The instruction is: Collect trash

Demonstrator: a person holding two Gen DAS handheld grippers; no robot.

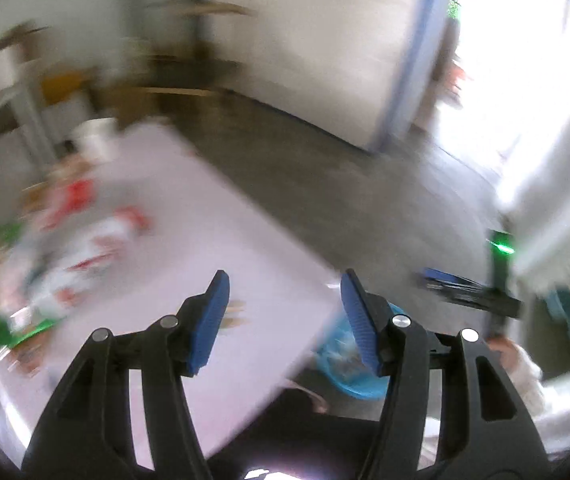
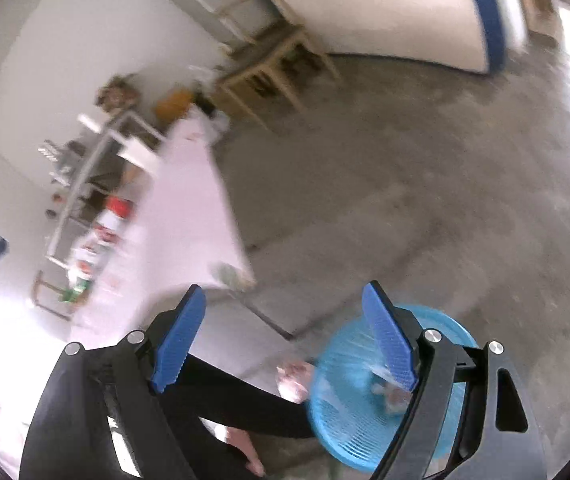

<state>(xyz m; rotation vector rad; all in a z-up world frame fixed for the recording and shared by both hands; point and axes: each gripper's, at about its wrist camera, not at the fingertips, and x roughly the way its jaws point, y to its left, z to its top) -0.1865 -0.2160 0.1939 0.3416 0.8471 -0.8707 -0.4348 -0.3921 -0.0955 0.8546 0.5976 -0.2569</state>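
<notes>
Both views were smeared by motion, so I could read only coarse shapes. My left tool (image 1: 285, 280) stood with its blue pads apart and nothing between them, above the near corner of the pale pink worktop (image 1: 189, 216). My right tool (image 2: 285, 296) likewise stood wide apart and empty, over the grey concrete floor (image 2: 425, 184). The trash (image 1: 77, 248), a blurred cluster of red, white and green wrappers and containers, lay along the worktop's far left side, well apart from both tools; individual pieces I could not tell. The blue mesh basket (image 2: 337, 400) sat on the floor just beside the worktop's corner, with some pale scraps (image 2: 389, 394) inside it. Between basket and worktop I saw a person's dark-trousered leg (image 2: 245, 396) and bare foot (image 2: 245, 448), the nearest obstruction. The floor beyond the worktop's long right edge lay open as far as a wooden chair (image 2: 269, 56) and a white wall. Only the right view showed the basket whole and a metal rack (image 2: 85, 172) behind the worktop; only the left view showed a bright doorway (image 1: 525, 92) and the right tool from outside.
</notes>
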